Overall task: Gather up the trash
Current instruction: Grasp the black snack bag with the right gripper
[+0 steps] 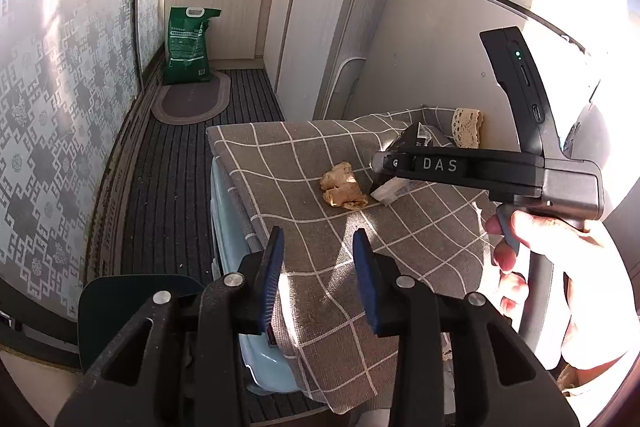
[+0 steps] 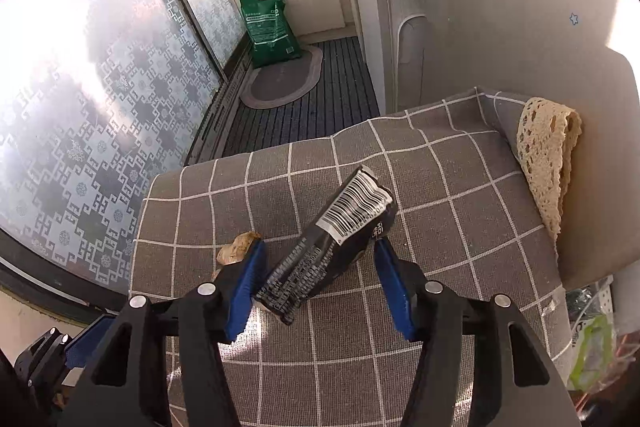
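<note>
A black snack wrapper (image 2: 332, 247) with a white barcode label lies tilted on the grey checked cloth (image 2: 440, 207). My right gripper (image 2: 320, 244) is open around it, its blue pads close on both sides. I see no firm press on it. A crumpled brown scrap (image 2: 236, 249) lies just left of the right gripper's left finger. In the left wrist view the scrap (image 1: 342, 187) sits mid-cloth, with the right gripper (image 1: 384, 171) and the wrapper (image 1: 414, 139) beyond it. My left gripper (image 1: 319, 233) hangs open and empty over the cloth's near edge.
A cream lace cloth (image 2: 548, 163) leans at the back right. The checked cloth drapes over a light-blue appliance (image 1: 224, 227). On the striped floor stand a green sack (image 1: 190, 45) and an oval mat (image 1: 192, 99). A dark flat panel (image 1: 120, 307) lies at lower left.
</note>
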Tool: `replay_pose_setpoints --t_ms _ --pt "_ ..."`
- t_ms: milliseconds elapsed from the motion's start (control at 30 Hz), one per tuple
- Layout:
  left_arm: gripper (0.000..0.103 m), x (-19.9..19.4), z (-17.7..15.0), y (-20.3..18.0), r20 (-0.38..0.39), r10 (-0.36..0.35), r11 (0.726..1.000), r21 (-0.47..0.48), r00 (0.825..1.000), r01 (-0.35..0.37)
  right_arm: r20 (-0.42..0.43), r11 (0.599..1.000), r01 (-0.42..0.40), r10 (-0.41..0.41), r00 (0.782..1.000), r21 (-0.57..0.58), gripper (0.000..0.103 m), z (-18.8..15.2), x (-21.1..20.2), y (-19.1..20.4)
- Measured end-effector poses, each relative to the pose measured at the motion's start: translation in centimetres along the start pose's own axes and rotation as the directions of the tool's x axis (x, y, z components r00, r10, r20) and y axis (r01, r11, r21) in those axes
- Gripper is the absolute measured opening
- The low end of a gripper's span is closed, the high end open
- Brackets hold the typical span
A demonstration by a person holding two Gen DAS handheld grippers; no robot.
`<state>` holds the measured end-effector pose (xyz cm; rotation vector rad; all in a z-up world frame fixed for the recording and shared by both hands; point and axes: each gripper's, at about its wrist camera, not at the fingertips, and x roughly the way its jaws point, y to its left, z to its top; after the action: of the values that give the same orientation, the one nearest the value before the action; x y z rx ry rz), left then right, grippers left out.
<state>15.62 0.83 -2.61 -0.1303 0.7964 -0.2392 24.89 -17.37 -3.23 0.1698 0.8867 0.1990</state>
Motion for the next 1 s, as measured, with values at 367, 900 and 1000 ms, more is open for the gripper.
replay_pose_setpoints --t_ms 367,900,1000 --pt "0.041 2.9 0.3 -1.0 -0.037 -0.007 1.0 -0.008 0.999 0.007 0.012 0.994 -0.102 0.103 0.995 -0.041 0.011 -0.2 -1.3 -0.9" --pt "0.05 7.8 2.3 -2.9 -0.069 0.068 0.997 -0.034 0.995 -0.07 0.078 0.982 -0.139 0.15 0.986 -0.129 0.011 -1.2 -4.3 -3.2" --pt "0.05 8.5 2.8 -3.0 -0.073 0.092 0.995 -0.029 0.993 -0.094 0.069 0.98 -0.142 0.153 0.986 -0.138 0.011 -1.4 -4.2 -3.5"
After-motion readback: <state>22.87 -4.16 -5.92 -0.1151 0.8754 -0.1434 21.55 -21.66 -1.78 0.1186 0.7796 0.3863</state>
